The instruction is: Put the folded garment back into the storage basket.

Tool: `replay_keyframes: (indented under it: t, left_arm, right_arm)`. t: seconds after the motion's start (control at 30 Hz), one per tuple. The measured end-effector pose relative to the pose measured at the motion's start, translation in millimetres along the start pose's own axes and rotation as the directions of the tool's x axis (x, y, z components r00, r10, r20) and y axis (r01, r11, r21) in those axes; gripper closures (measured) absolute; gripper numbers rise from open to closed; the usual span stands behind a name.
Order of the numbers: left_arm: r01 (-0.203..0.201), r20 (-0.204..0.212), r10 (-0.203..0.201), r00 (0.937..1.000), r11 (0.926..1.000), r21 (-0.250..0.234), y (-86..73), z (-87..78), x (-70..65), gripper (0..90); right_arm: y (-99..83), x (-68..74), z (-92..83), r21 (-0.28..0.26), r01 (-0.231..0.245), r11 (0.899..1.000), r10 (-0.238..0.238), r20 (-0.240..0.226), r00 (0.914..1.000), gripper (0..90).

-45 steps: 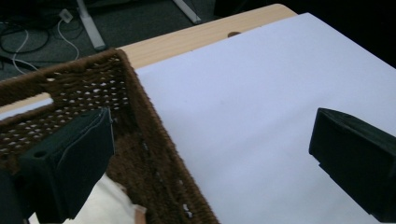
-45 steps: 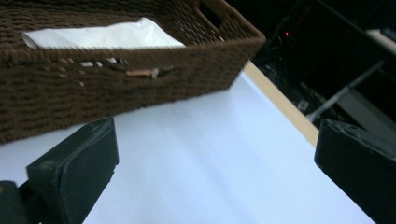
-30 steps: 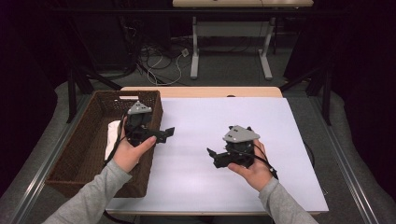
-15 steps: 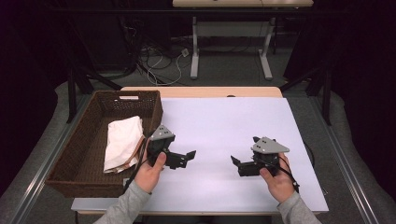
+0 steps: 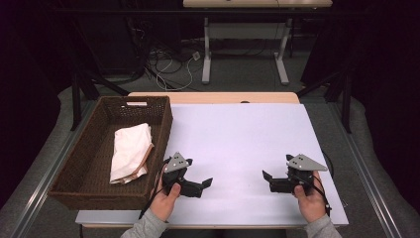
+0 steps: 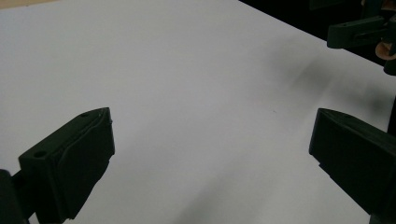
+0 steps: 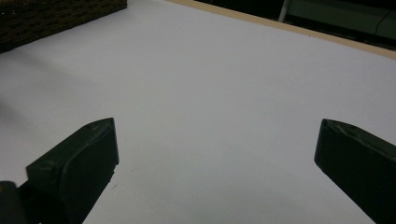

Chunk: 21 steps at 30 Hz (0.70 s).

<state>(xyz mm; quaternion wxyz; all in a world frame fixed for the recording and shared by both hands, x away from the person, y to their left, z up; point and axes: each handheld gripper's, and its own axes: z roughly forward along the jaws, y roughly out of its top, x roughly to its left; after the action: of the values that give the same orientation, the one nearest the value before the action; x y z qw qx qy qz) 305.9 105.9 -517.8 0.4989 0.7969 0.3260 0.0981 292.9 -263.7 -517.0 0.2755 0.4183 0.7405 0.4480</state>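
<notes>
Folded cloth (image 5: 130, 151) is sitting in the wicker basket (image 5: 94, 191) at the left side of the table, cream-coloured, lying a bit diagonally toward the far half with its near edge looking loose and slightly curled. Both my grippers are over the bare white table top (image 5: 237, 134), well apart from each other and holding nothing. Left gripper (image 5: 205, 184) is just beside the basket's near right corner with its jaws spread wide, and the right gripper (image 5: 267, 179) is near the table's right edge, jaws also spread wide, pointing back toward the left one.

What I'd worry about: the left one is close to that basket wall, so a careless swing could knock or drag the whole basket, and I can't tell how far its left side hangs past the table edge. Also the cloth looks floppy, so any bump to the basket could let the fold slump open. And the trailing cables could snag on the table's front edge.
</notes>
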Motion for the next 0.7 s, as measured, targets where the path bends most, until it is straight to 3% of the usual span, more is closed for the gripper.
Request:
replay_keyframes:
  t: [0.1, 0.2, 0.3, 0.33, 0.4, 0.5, 0.7]
  left_arm:
    - [-0.001, -0.016, 0.001, 0.9999, 1.0000, -0.009, -5.2, 1.3, 1.2, 0.0]
    - [0.000, -0.020, 0.000, 0.9998, 1.0000, -0.001, -8.3, 5.5, 3.3, 0.0]
    - [0.006, -0.016, -0.006, 0.9999, 1.0000, -0.003, -10.3, 6.6, 5.2, 0.0]
    - [0.030, -0.014, -0.030, 0.9994, 0.9995, -0.002, -13.0, 8.0, 5.7, 0.0]
    - [0.048, -0.010, -0.048, 0.9988, 0.9988, -0.009, -15.2, 8.9, 7.3, 0.0]
    - [0.044, -0.028, -0.044, 0.9986, 0.9990, 0.004, -16.6, 8.6, 9.2, 0.0]
    - [0.065, -0.043, -0.065, 0.9970, 0.9979, 0.000, -17.8, 8.0, 12.9, 0.0]
  right_arm:
    - [-6.9, -5.7, 3.5, -0.009, -0.065, 0.998, 0.065, -0.012, 0.9978, 0.0]
    - [-12.2, -8.7, 5.8, 0.011, -0.078, 0.997, 0.078, 0.008, 0.9969, 0.0]
    - [-15.1, -9.6, 6.6, 0.023, -0.060, 0.998, 0.060, 0.030, 0.9978, 0.0]
    - [-16.2, -10.5, 6.7, 0.033, -0.041, 0.999, 0.039, 0.043, 0.9983, 0.0]
    - [-17.1, -11.9, 7.1, 0.020, -0.056, 0.998, 0.055, 0.051, 0.9972, 0.0]
    - [-17.5, -14.6, 7.1, 0.030, -0.053, 0.998, 0.051, 0.058, 0.9970, 0.0]
    - [-19.2, -16.6, 8.0, 0.036, -0.056, 0.998, 0.055, 0.037, 0.9978, 0.0]
